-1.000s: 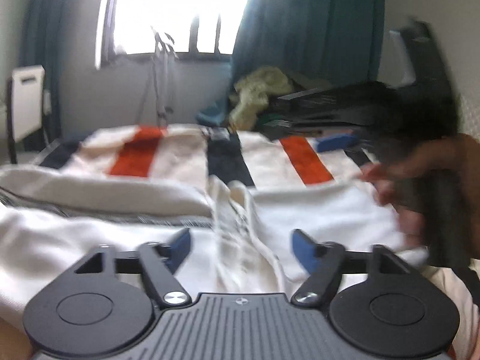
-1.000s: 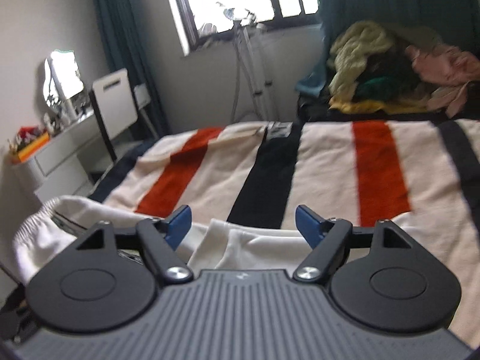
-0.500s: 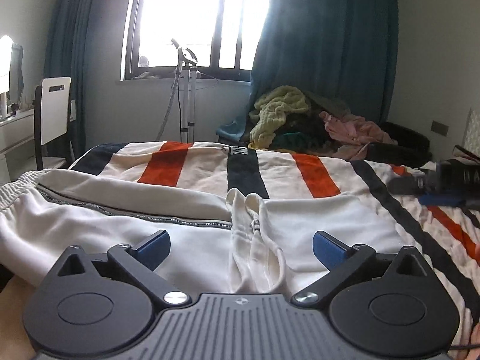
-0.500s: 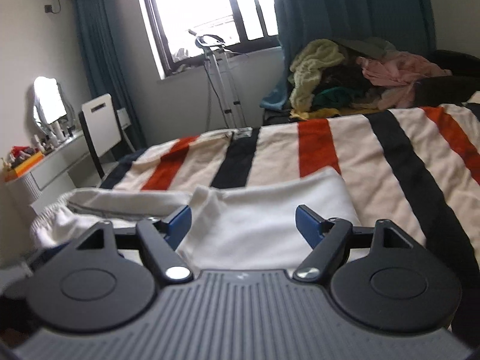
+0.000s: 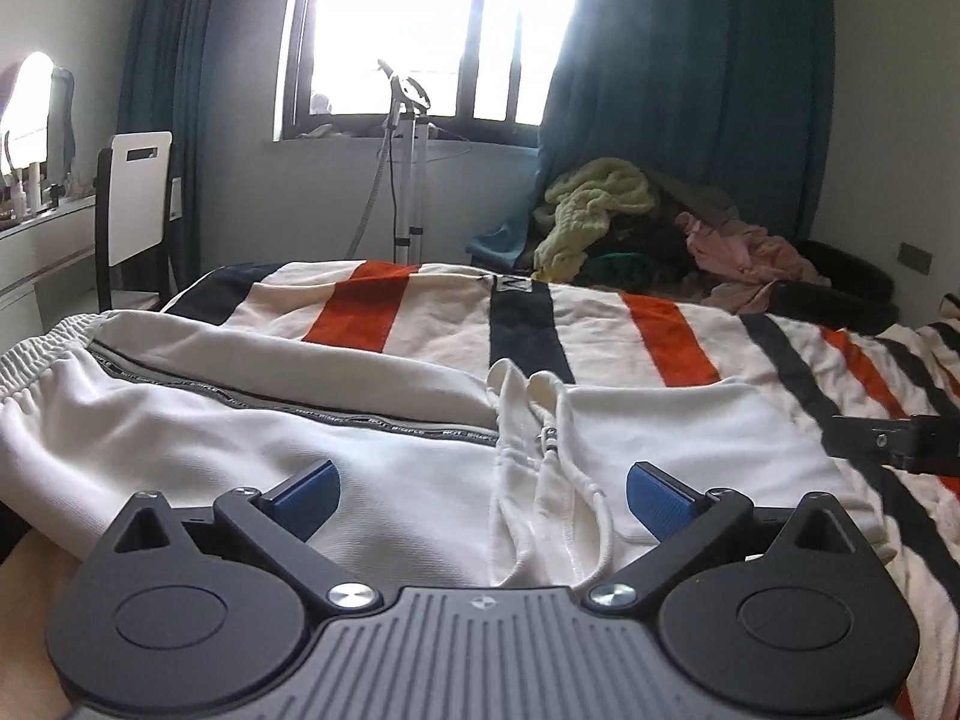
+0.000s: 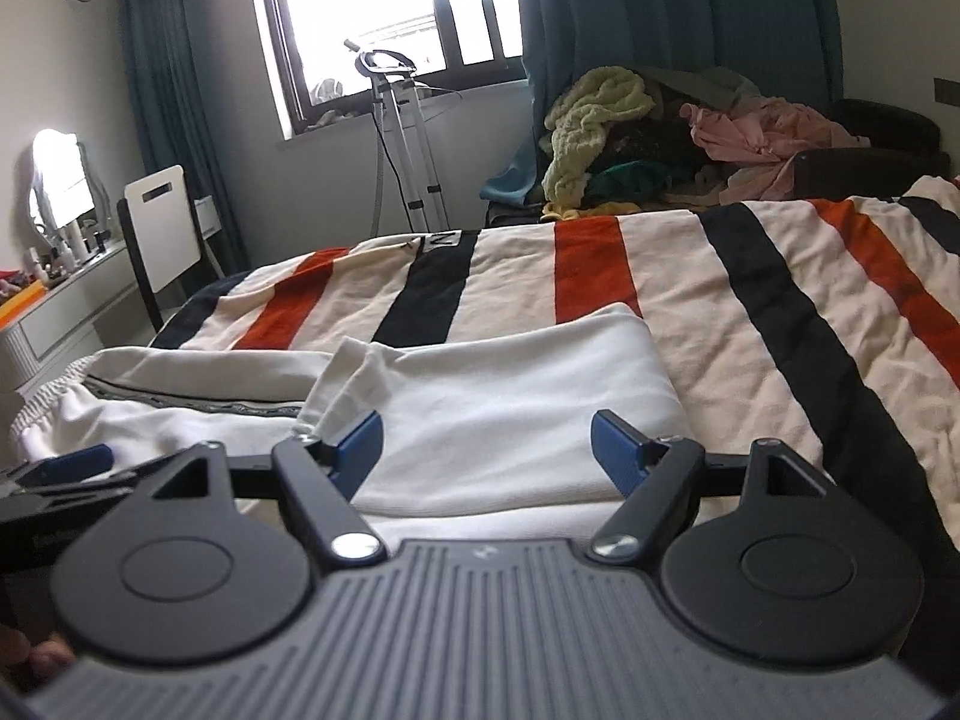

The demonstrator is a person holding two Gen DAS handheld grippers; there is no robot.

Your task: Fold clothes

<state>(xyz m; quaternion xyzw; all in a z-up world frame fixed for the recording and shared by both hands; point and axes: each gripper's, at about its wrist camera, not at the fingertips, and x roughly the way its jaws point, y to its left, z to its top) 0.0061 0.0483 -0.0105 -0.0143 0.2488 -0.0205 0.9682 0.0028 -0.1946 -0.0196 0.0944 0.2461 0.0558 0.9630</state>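
Fabric like this is looking soft, light and floppy, so gripping the doubled edge near the drawstring at 12 o'clock seems wisest. The cream-white cotton track trousers [image 5: 372,456] with grey printed side tape are lying half-folded on the striped bed blanket [image 5: 672,330]. Left tongs [image 5: 483,495] are gaping wide, empty; right tongs [image 6: 486,450] are standing open, gripping nothing.

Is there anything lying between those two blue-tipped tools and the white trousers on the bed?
Nothing visible is. The left tool and the right tool both sit open right over the white trousers, with only bare cloth in front of their pads. The heap of other clothes lies far off, past the striped blanket.
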